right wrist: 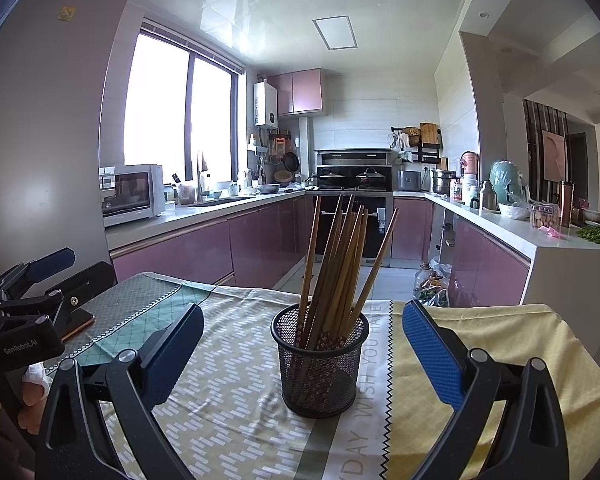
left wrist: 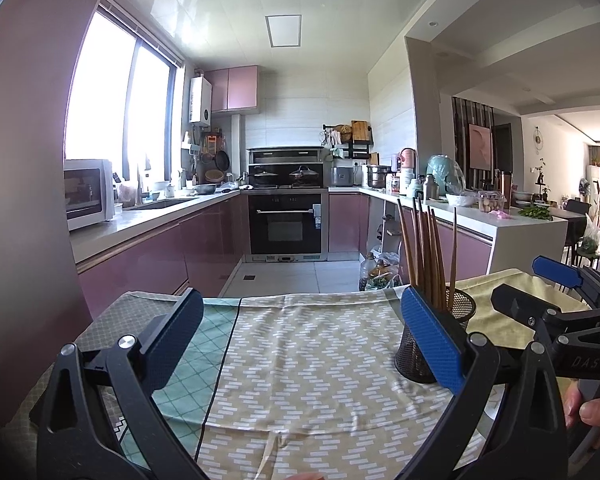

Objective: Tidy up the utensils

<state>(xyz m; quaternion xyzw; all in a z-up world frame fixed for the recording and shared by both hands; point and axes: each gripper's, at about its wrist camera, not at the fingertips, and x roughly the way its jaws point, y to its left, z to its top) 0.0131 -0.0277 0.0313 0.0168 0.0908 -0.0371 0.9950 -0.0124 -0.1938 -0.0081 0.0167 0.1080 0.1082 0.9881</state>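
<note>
Chopsticks [right wrist: 332, 264]: about ten | mesh cup [right wrist: 320, 364]: one | left gripper [left wrist: 302, 340], right gripper [right wrist: 302, 344]: both spread, empty

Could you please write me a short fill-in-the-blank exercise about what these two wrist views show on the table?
1. The wooden chopsticks stand in a black ____ holder.
2. Both the left gripper and the right gripper have their jaws ____.
3. The holder stands on a patterned ____ that covers the table.
4. Seen from the left wrist, the holder lies to the ____.

Missing words: mesh; open; cloth; right
</note>
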